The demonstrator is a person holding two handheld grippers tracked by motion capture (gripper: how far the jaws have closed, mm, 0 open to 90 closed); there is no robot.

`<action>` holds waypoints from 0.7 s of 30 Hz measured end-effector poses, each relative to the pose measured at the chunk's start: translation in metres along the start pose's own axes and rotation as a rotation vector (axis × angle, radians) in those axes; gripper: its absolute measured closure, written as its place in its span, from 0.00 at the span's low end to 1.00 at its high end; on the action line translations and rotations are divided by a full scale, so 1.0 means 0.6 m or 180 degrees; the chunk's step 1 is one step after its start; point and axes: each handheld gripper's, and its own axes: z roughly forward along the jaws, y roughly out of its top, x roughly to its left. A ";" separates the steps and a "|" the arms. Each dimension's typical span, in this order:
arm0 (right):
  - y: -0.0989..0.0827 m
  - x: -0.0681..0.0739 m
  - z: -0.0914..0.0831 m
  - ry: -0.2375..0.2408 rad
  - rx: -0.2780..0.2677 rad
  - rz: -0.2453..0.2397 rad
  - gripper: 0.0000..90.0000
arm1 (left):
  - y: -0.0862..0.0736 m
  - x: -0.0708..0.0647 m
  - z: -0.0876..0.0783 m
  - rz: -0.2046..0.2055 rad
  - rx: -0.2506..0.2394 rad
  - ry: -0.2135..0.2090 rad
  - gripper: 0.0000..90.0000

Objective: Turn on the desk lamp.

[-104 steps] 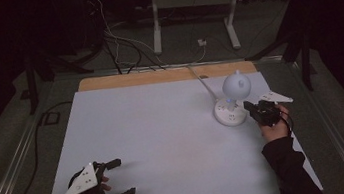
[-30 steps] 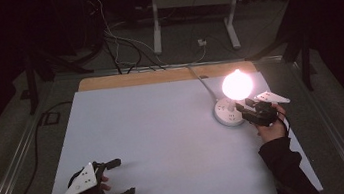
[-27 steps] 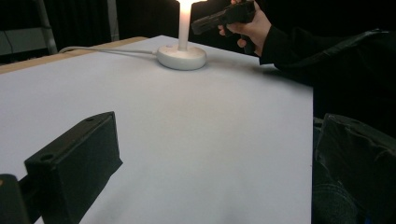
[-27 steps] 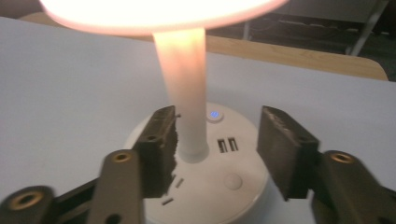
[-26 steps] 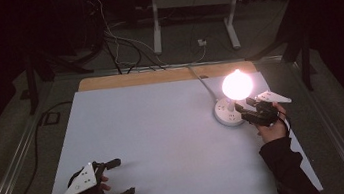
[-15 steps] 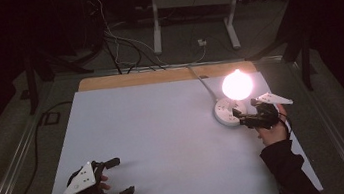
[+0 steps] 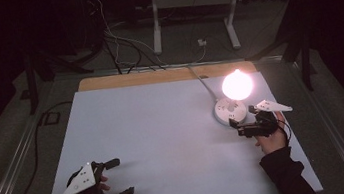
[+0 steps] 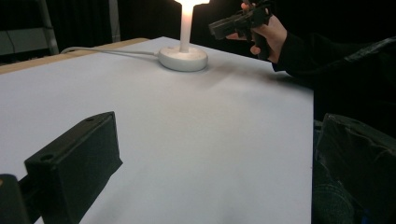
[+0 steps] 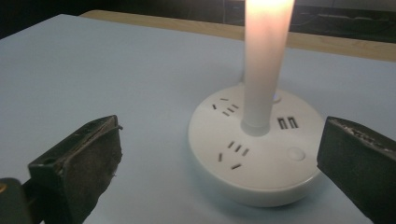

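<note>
The right gripper has drawn back from the one lamp, now lit, at the desk's far right; its jaws stand apart just beside the round base. The left gripper rests near-left, jaws apart, holding nothing.

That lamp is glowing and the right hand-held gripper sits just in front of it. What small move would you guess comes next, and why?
Probably a short pull back toward the person. The lamp is lit, and the right hand-held gripper is open and holds nothing, its jaws standing either side of the round base without touching it. The left hand-held gripper rests open at the table's near edge.
</note>
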 end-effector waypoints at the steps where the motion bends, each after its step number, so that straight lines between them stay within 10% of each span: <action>1: -0.001 0.002 -0.002 -0.0005 0.0004 -0.0007 0.00 | 0.000 0.000 -0.001 0.0000 0.0000 0.0003 0.00; 21: -0.024 0.048 -0.045 0.0326 0.0029 -0.0040 0.00 | -0.003 -0.001 -0.008 -0.0006 0.0001 0.0042 0.00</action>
